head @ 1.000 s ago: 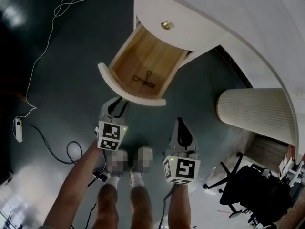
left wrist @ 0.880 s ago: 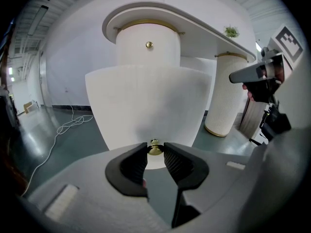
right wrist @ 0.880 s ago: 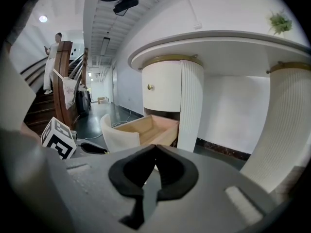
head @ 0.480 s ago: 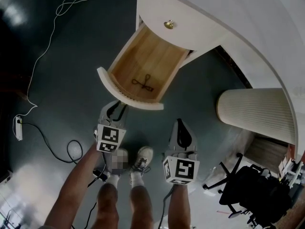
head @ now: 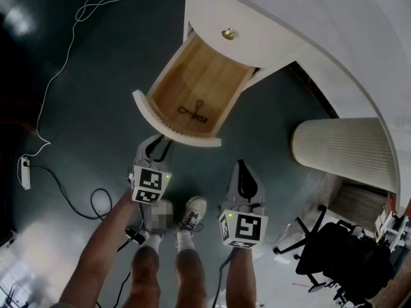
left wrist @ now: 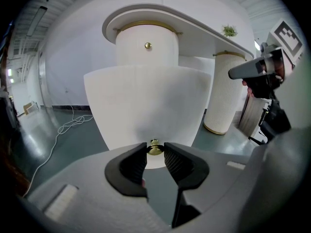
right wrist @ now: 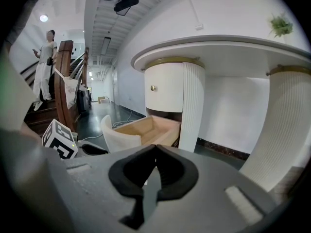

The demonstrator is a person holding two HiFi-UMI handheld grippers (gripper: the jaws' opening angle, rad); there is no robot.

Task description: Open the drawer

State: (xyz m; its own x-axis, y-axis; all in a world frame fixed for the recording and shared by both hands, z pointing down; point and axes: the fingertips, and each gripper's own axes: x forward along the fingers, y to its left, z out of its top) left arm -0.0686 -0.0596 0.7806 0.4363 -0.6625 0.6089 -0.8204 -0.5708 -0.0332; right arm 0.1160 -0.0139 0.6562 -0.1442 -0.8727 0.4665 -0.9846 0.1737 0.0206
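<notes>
The lower drawer of the white round cabinet stands pulled out, its wooden inside showing, with a small black scissor-like shape on its floor. My left gripper sits at the drawer's curved white front. In the left gripper view my left gripper is shut on the brass knob at the bottom of that front. The upper drawer's brass knob sits above, with that drawer closed. My right gripper hangs to the right, apart from the drawer, its jaws shut on nothing.
A ribbed white column stands at the right, and a black office chair beyond it. A white cable and a power strip lie on the dark floor at left. The person's feet are between the grippers. A person stands on distant stairs.
</notes>
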